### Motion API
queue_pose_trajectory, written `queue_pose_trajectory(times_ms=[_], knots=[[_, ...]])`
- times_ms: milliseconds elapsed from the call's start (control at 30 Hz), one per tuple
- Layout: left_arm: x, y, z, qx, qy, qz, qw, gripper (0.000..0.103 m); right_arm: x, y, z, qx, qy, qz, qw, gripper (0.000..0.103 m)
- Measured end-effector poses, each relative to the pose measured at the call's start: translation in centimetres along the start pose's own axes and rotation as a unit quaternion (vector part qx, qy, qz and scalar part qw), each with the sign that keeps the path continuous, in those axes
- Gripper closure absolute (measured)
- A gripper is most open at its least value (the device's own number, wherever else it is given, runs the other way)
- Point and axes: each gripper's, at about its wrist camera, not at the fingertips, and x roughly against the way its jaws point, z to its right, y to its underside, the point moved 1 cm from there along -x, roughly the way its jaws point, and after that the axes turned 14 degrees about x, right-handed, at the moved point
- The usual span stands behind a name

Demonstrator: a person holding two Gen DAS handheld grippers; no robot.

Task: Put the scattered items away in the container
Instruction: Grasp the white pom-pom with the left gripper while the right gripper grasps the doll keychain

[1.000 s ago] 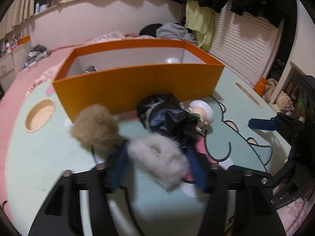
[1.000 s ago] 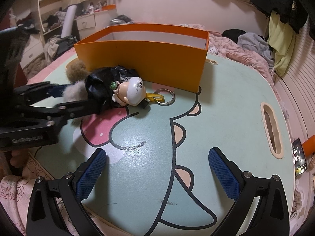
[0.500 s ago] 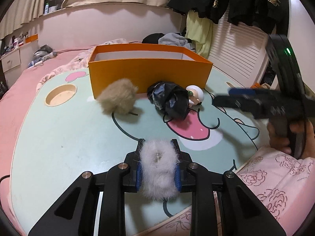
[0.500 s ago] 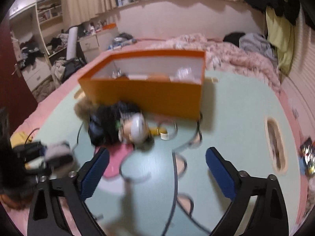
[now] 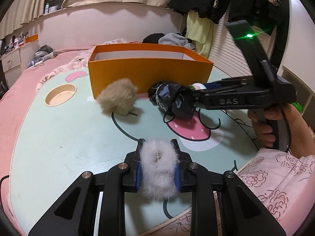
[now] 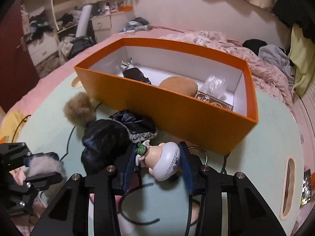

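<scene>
Progress: orange box (image 6: 177, 116) already holds a round brown plush, a crinkled clear bag, a dark flat packet, a black bundle and a small metal piece; several scattered items are not yet inside.
Left gripper (image 5: 158, 169): clamped on a white fur pompom (image 5: 158, 173), held over the near edge of the mint cartoon table (image 5: 59, 147), at 6 o'clock from the box.
Right gripper (image 6: 157, 163): jaws closing around a white-headed figurine keychain (image 6: 165, 163); blue pads flank its head, and firm contact cannot be told.
Left to do: beige fur pompom (image 5: 118, 100) sits just beside the box's near wall, at 7 o'clock from it; a crumpled black pouch (image 6: 110, 137) lies between that pompom and the figurine.
Obstacles: pouch touches the figurine at 9 o'clock and may drag along, I judge; the key ring (image 6: 198, 153) trails at 3 o'clock near the box wall.
Surroundings: pink bedding, hanging clothes, cluttered shelves behind.
</scene>
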Motion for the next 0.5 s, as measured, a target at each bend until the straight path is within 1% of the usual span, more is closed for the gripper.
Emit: queue_pose_trajectory(times_ms=[133, 267, 400, 500], knots=[[0.1, -0.3, -0.1, 0.003, 0.002, 0.002, 1.0, 0.077, 3.1, 1.1, 0.2, -0.016, 0.007, 0.026, 0.999, 0.062], [0.1, -0.5, 0.0, 0.001, 0.003, 0.002, 1.0, 0.077, 5.6, 2.6, -0.1, -0.03, 0.008, 0.04, 0.999, 0.062], [-0.1, -0.5, 0.2, -0.003, 0.001, -0.002, 1.0, 0.077, 5.9, 4.4, -0.5, -0.053, 0.005, 0.038, 0.998, 0.062], [0.0, -0.5, 0.2, -0.004, 0.0, -0.001, 1.0, 0.077, 6.1, 4.8, -0.2, -0.069, -0.001, 0.048, 0.996, 0.062]])
